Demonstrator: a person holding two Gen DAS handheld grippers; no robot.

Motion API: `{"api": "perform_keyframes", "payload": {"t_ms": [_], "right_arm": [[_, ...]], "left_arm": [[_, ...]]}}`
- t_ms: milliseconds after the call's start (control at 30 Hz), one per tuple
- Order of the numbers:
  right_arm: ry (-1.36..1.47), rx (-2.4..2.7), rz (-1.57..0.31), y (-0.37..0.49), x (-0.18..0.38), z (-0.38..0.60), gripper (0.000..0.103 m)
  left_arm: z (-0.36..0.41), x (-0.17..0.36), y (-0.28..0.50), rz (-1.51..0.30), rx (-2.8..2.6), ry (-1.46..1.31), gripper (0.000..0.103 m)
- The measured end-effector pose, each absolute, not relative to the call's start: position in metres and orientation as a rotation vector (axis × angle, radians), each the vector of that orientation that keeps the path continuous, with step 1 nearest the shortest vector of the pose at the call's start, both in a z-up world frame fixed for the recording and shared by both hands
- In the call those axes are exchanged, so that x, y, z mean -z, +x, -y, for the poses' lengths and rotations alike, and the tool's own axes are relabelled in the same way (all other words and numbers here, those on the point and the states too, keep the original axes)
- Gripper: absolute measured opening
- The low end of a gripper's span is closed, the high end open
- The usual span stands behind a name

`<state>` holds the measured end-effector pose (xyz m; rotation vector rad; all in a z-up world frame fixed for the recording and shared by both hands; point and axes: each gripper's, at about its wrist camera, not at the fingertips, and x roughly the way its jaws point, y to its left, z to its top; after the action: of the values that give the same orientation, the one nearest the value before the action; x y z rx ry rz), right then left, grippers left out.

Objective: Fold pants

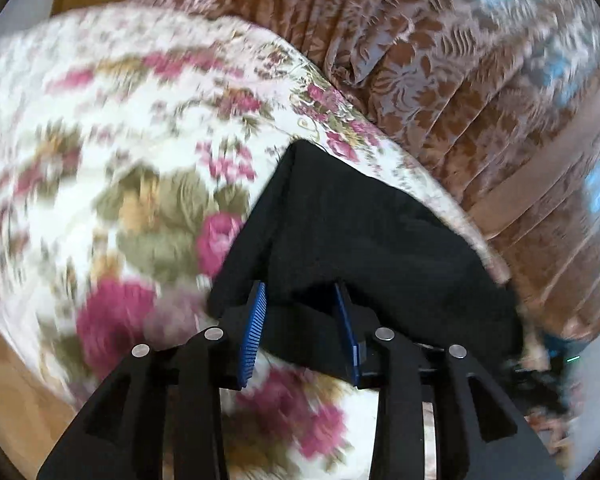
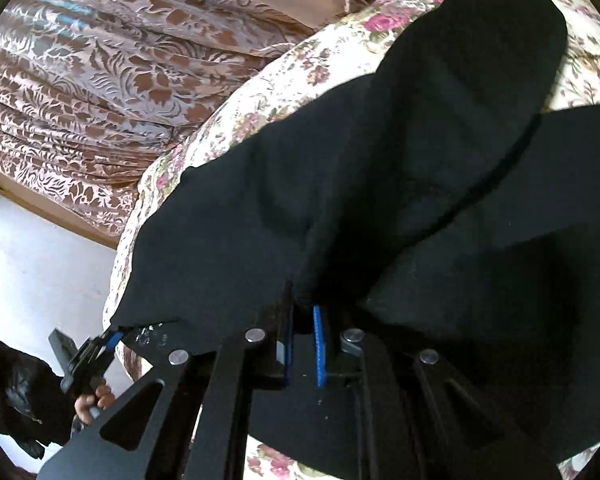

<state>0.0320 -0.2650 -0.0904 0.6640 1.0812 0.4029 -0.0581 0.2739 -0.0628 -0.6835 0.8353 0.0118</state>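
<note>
Black pants (image 2: 380, 168) lie spread on a flowered bedspread (image 1: 100, 140), stretching ahead of both grippers. The right gripper (image 2: 300, 344), angled downward, pinches a fold of the cloth. The left gripper (image 1: 300, 328), also tilted down, has its jaws parted with the pants' edge loose between them. A patterned brown curtain (image 1: 440, 60) hangs beyond.

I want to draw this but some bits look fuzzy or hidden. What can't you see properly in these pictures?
- Flowered cover: left wrist view, smeared by motion blur.
- Black pants: right wrist view, waist, hems and number of folds unclear; cloth too dark, cut off at the right edge.
- Right gripper: fingertips buried under the pants.
- Person: only a hand at the lower left.
</note>
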Motion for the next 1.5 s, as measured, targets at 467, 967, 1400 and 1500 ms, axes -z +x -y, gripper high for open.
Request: {"api": "perform_keyframes", "payload": {"t_ms": [467,967,1400,1500], "right_arm": [[0.659,-0.403,-1.078,0.033,0.091,0.268,0.007],[0.549,-0.443,-1.043,-0.027,0.056,0.269,0.006],[0.516,-0.423,-1.081,-0.040,0.069,0.264,0.006],[0.556,-0.402,-1.113,-0.035,0.090,0.264,0.005]], "left_arm": [[-0.270,0.068,-0.028,-0.791,0.013,-0.935,0.031],[-0.270,0.069,-0.037,-0.875,-0.018,-0.660,0.006],[-0.271,0.069,-0.055,-0.846,-0.001,-0.675,0.005],[-0.268,0.085,-0.054,-0.897,-0.025,-0.663,0.005]]}}
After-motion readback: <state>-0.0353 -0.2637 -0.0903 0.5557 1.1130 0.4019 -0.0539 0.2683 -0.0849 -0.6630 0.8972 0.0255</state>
